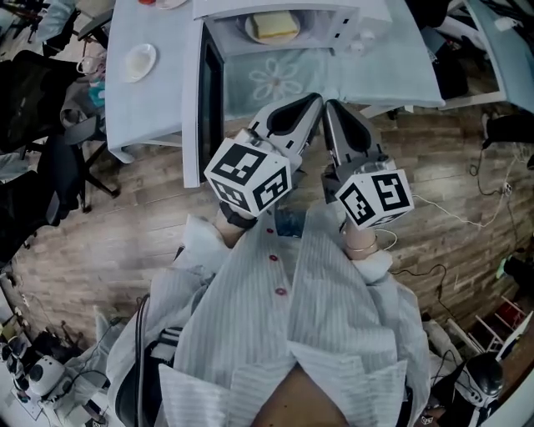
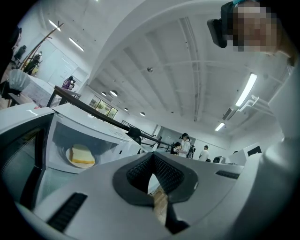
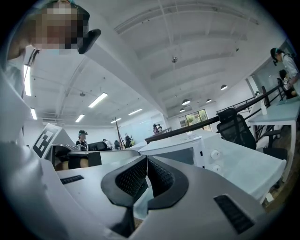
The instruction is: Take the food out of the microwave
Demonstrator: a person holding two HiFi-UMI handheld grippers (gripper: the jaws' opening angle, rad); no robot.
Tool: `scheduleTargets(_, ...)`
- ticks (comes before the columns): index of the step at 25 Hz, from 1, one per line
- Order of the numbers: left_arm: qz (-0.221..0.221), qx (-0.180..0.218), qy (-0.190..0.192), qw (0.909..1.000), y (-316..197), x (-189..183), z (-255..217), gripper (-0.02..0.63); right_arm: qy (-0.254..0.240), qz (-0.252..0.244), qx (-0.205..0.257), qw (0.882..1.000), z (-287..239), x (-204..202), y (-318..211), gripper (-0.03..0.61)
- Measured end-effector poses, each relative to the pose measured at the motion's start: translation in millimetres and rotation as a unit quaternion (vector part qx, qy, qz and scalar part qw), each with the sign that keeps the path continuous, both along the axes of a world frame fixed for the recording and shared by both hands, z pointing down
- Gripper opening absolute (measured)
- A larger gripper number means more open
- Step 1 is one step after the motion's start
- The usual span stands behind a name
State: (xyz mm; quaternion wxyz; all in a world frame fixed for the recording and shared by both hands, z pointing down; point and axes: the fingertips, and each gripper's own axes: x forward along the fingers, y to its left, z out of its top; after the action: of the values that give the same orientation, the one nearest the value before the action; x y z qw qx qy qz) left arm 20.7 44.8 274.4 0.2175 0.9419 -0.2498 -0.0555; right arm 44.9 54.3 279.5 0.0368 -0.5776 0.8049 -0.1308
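Note:
A white microwave (image 1: pixel 359 21) stands on the pale table (image 1: pixel 375 83) with its door (image 1: pixel 206 100) swung open toward me. Inside, a slice of yellow food (image 1: pixel 274 25) lies on a white plate (image 1: pixel 250 33); the left gripper view shows the same food (image 2: pixel 82 153) in the open cavity. My left gripper (image 1: pixel 315 102) and right gripper (image 1: pixel 332 107) hang side by side in front of the table edge, short of the microwave, pointing at it. Both are shut with nothing between their jaws. The right gripper view shows the microwave (image 3: pixel 187 152) and its knobs (image 3: pixel 216 154).
A small white dish (image 1: pixel 139 60) sits on the table left of the door. Black office chairs (image 1: pixel 42 142) stand at the left. Cables (image 1: pixel 467 217) run over the wooden floor on the right. Other people (image 2: pixel 185 144) stand far off in the room.

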Motion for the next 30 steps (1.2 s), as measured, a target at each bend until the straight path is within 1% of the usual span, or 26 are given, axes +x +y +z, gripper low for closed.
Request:
scheduleTargets(6, -0.001, -0.007, -0.003, 1.0000, -22, -2, 5, 0.008, -0.005, 0.004, -0.008, 1.000, 4, 0, -21, 0.034)
scheduleTargets(12, -0.019, -0.020, -0.009, 0.9996, -41, 0, 15, 0.008, -0.011, -0.010, -0.020, 1.000, 13, 8, -42, 0.034)
scheduleTargets(19, -0.078, -0.022, -0.006, 0.9967, -85, 6, 15, 0.008, -0.014, -0.059, -0.027, 0.998, 15, 21, -86, 0.034)
scheduleTargets(22, -0.110, -0.023, -0.003, 0.9937, -105, 9, 14, 0.008, -0.015, -0.085, -0.028, 0.996, 13, 27, -107, 0.034)
scheduleTargets(26, -0.141, -0.025, -0.001, 0.9897, -127, 15, 12, 0.008, -0.012, -0.111, -0.030, 0.993, 11, 35, -129, 0.034)
scheduleTargets(30, -0.178, -0.028, 0.002, 0.9836, -142, 22, 7, 0.008, -0.015, -0.143, -0.036, 0.989, 8, 48, -149, 0.034)
